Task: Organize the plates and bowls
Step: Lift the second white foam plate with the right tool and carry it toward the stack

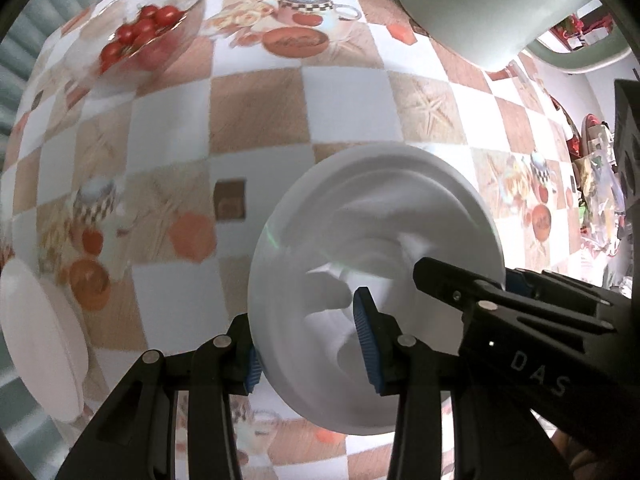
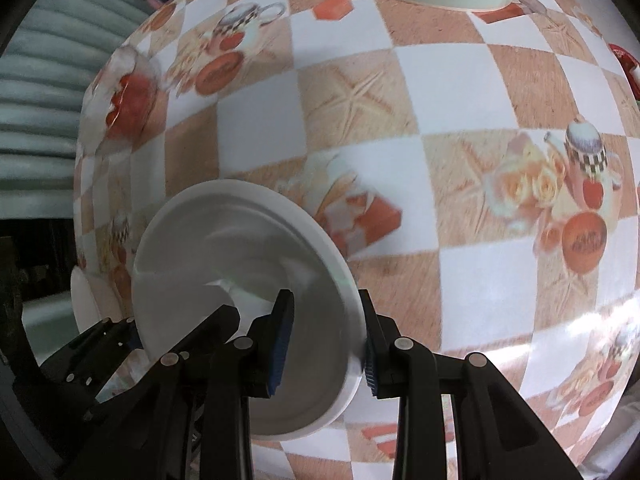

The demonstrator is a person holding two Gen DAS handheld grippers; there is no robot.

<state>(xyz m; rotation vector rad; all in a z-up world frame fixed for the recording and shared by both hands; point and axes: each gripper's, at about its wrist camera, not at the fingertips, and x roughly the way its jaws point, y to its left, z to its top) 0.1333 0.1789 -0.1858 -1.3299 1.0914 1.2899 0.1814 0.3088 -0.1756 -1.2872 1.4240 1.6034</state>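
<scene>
Both grippers are holding one white bowl (image 1: pixel 360 248) above the checked tablecloth (image 1: pixel 256 120); the left gripper (image 1: pixel 310 344) is pinching the bowl's near rim, one blue pad inside and one outside; the right gripper (image 2: pixel 326 344) is clamping the opposite rim likewise, its pads pressing the wall; a glass bowl (image 1: pixel 160 12) of tomatoes (image 1: pixel 140 32) is sitting well apart at the table's far left; a white plate (image 1: pixel 44 340) is lying near the left edge.

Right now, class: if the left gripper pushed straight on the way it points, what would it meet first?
Probably the checkered tablecloth below; the left gripper already clamps the white bowl. Depth is unclear.
</scene>
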